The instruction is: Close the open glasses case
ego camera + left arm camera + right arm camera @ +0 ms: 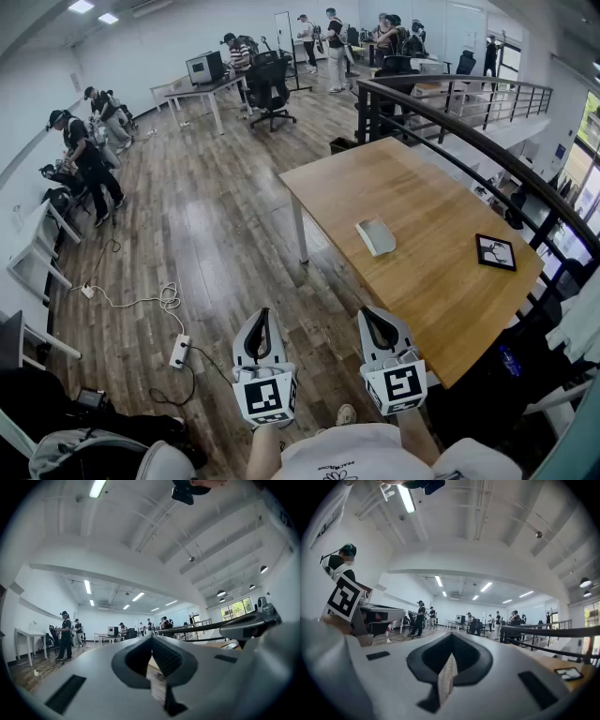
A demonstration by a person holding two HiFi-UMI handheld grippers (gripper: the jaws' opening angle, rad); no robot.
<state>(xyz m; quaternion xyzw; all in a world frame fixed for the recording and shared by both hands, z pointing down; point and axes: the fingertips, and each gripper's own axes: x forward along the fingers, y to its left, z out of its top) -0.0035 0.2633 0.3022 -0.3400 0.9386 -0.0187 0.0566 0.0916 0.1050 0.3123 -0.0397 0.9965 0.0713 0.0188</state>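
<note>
Task seemingly not begun; closing still waiting. Wooden table (427,300) carrying the target. Both grippers hovering at its near edge, touching nothing. Left gripper (264,317) holding fingers pressed together, empty. Right gripper (373,321) doing likewise, only thin slit showing. Glasses case (376,236) lying mid-table, well ahead of both, nearer right one; lid position too small to tell.

A black frame (495,251) lies flat on the wooden table (422,281), near its edge.

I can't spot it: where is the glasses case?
In the head view the case lies on the wooden table, left of a black frame and ahead of the right gripper.
</note>
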